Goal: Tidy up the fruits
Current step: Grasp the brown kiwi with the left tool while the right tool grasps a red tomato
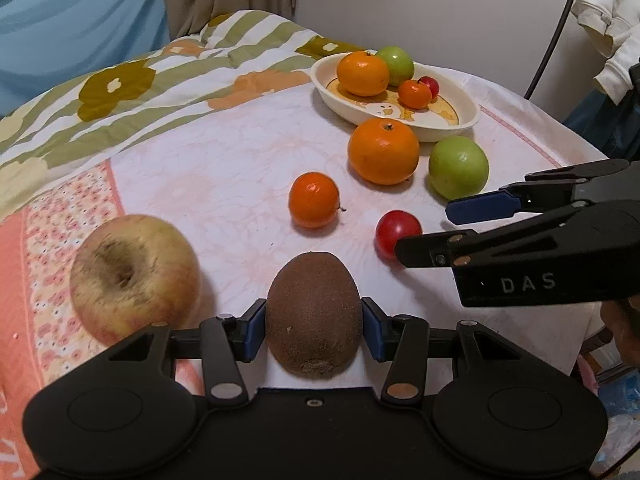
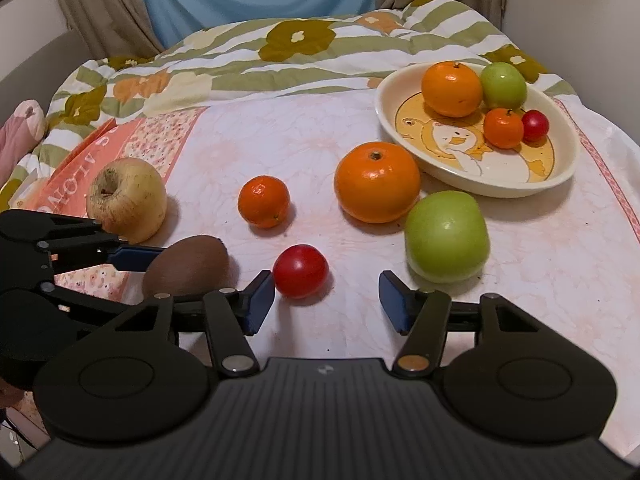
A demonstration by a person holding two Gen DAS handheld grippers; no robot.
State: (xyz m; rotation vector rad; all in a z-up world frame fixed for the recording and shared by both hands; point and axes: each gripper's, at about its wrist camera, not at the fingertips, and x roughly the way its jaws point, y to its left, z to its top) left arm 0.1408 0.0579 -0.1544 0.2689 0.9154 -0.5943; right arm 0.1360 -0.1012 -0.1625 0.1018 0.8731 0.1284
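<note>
My left gripper [image 1: 314, 332] is shut on a brown kiwi [image 1: 314, 316], its blue pads pressing both sides, low over the cloth. My right gripper [image 2: 326, 300] is open; a small red tomato [image 2: 300, 270] lies just ahead of its left fingertip, untouched. On the cloth lie a yellowish apple [image 1: 134, 276], a small orange [image 2: 264, 200], a large orange [image 2: 377, 182] and a green apple [image 2: 446, 236]. A cream bowl [image 2: 560, 168] at the far right holds an orange, a green apple, a small orange and a small red fruit.
The fruits lie on a pale pink cloth [image 1: 224, 168] over a flowered quilt [image 2: 304, 56]. The surface's edge runs close along the right side. White clothing [image 1: 604, 20] hangs at the far right, and a blue cloth and curtains stand behind.
</note>
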